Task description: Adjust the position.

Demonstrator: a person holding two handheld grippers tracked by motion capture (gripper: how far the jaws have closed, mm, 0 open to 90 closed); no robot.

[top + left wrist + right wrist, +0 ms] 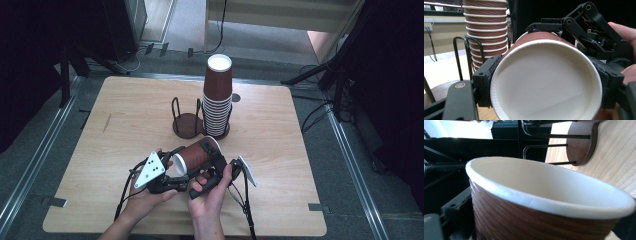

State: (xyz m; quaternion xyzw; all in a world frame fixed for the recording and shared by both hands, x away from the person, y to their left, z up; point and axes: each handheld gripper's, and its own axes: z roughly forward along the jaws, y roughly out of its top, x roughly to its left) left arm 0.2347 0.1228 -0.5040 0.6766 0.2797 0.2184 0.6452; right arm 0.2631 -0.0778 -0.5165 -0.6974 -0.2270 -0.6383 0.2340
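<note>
Left gripper (544,82) clamped on cup (544,82) rim, at 6 o'clock from stack (218,97). Right gripper (212,152) grasping cup base. Probably light, thin-walled, crushable; best gripped gently at stiff rim.

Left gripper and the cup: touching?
Touching. In the left gripper view, the left gripper has its black jaws pressed against both sides of the cup at the rim, with no gap visible.
</note>
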